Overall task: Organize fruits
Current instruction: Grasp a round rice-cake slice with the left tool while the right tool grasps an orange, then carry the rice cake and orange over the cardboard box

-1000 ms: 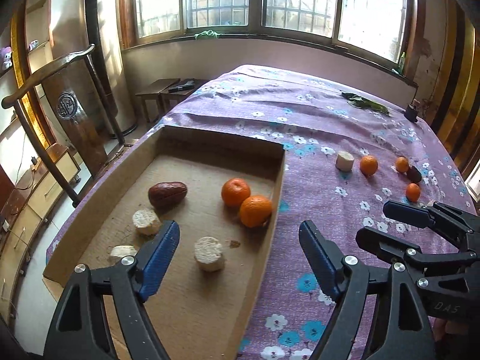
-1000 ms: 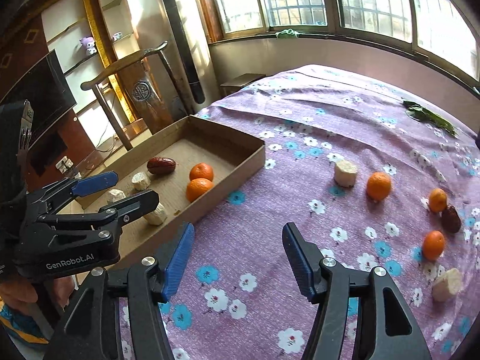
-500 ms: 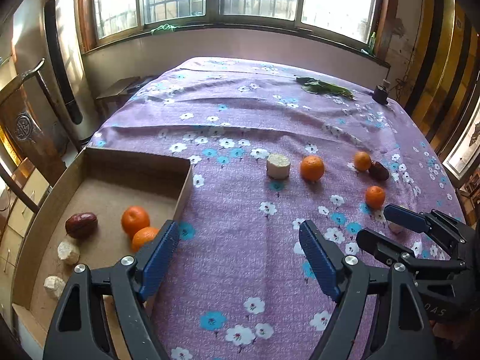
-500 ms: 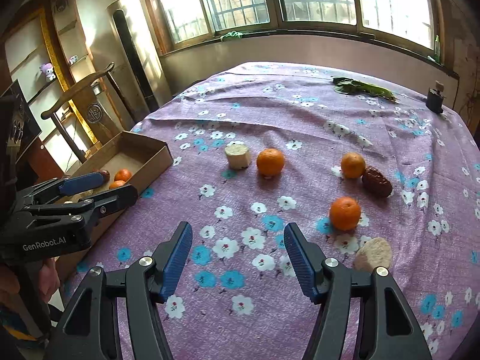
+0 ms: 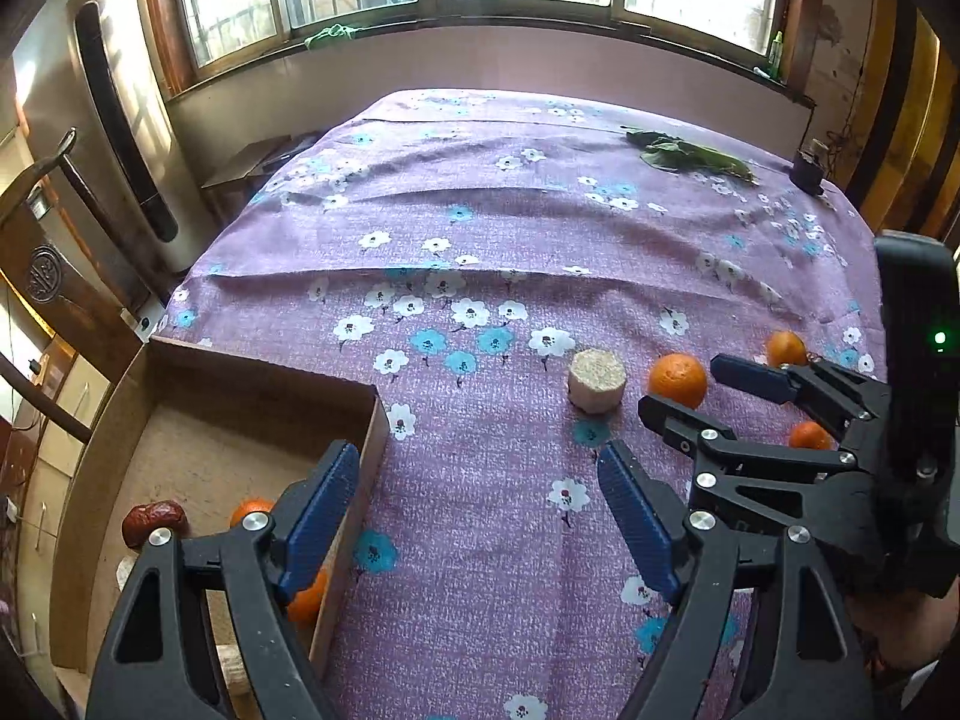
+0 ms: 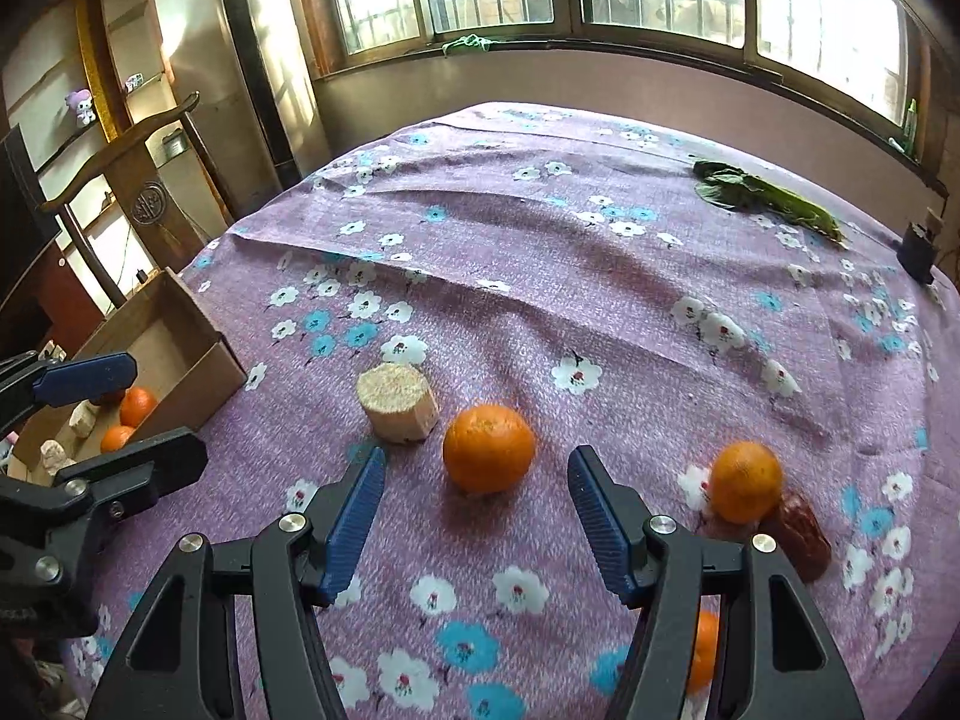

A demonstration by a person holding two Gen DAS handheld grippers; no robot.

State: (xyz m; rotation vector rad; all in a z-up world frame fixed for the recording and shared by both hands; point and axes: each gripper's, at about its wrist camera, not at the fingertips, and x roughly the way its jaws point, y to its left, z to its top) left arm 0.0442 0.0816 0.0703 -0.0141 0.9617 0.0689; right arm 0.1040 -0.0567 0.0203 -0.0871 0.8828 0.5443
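Note:
On the purple flowered cloth lie an orange (image 6: 488, 447), a pale cylindrical chunk (image 6: 396, 402), a second orange (image 6: 746, 482) and a dark red date (image 6: 801, 534). My right gripper (image 6: 477, 453) hovers low over the cloth, its jaws closing. The first orange sits just ahead of its fingertips, untouched. My left gripper (image 5: 477, 456) is open and empty beside the right wall of the cardboard box (image 5: 240, 396). The box holds a date (image 5: 153, 522), two oranges (image 5: 252, 510) and pale chunks. A third loose orange (image 5: 810, 435) shows behind the right gripper.
Green leaves (image 6: 762, 192) and a small dark object (image 6: 915, 252) lie at the far right of the cloth. A wooden chair (image 6: 120, 138) and a tall silver appliance (image 6: 264, 60) stand left of the table, with windows behind.
Both grippers have moved right, away from the box towards the loose fruit. The right gripper now hangs close to the first orange, which looked far off a second ago.

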